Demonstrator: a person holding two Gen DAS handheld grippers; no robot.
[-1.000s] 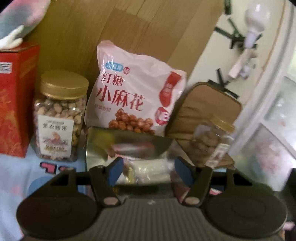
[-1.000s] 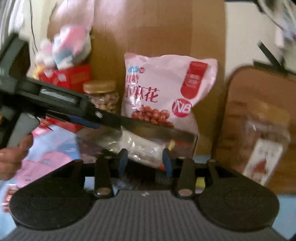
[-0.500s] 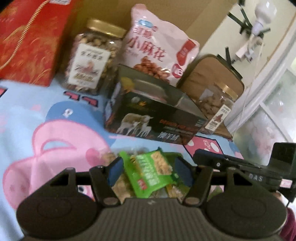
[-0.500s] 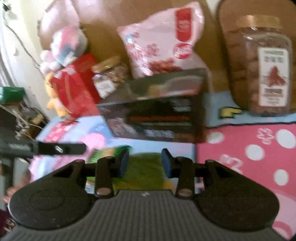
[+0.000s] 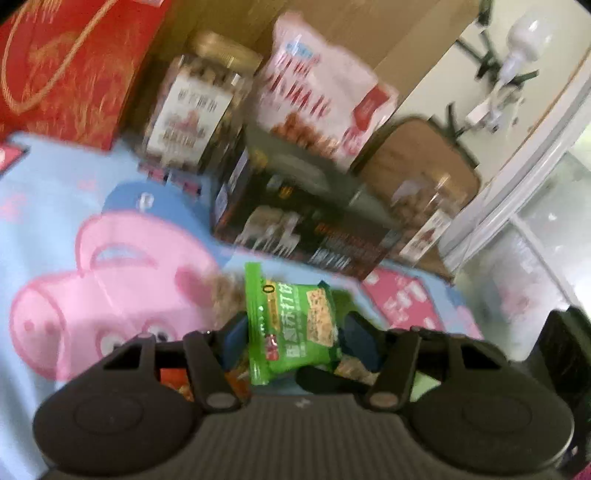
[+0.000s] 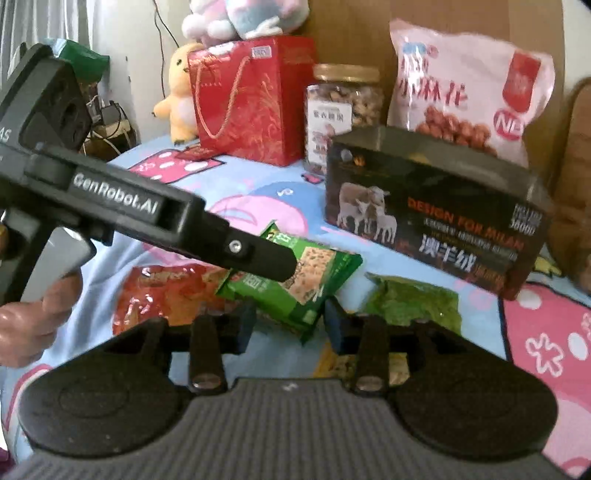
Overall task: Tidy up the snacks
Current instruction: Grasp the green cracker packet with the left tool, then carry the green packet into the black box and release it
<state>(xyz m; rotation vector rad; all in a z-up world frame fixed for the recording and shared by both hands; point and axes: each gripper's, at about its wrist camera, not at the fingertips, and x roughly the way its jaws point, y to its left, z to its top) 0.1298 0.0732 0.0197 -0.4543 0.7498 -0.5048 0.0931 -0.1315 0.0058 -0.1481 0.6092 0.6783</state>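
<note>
Green cracker packet (image 5: 291, 325) (image 6: 295, 280), glossy crinkled foil with a picture of a seeded cracker, lay tilted on the printed cloth (image 5: 74, 206) (image 6: 546, 332), propped on other packets well in from the far edge. Left gripper (image 5: 295, 339) straddled it: blue pads either side of the packet, jaws had just been closing, left pad seemed to meet the wrapper, right pad stood a little clear of it. No firm grip seen. In the right wrist view one dark finger (image 6: 258, 258) of that tool lay across the packet's top; a hand (image 6: 33, 314) held its handle.

Right gripper (image 6: 290, 321) stood part open just beside the packet's near corner, nothing pressed between its pads.

Beside the packet: an orange-red crumpled foil packet (image 6: 166, 291) on one side, a matte green pouch (image 6: 417, 302) on the other, flat on the cloth. Cloth soft, pale blue with pink cartoon pig print.

Behind, toward the far edge: a dark rectangular carton (image 5: 306, 236) (image 6: 436, 218) with sheep printed on the front, open-topped. Behind it a puffy pink bag (image 5: 317, 99) (image 6: 469, 85), a clear plastic jar (image 5: 199, 110) (image 6: 343, 107) of nuts with gold lid, and a red paper gift bag (image 5: 66, 62) (image 6: 251, 99) with cord handle. A second clear jar (image 5: 424, 218) stood at the carton's other end, blurred. Plush toys (image 6: 236, 18) sat on and beside the gift bag.
</note>
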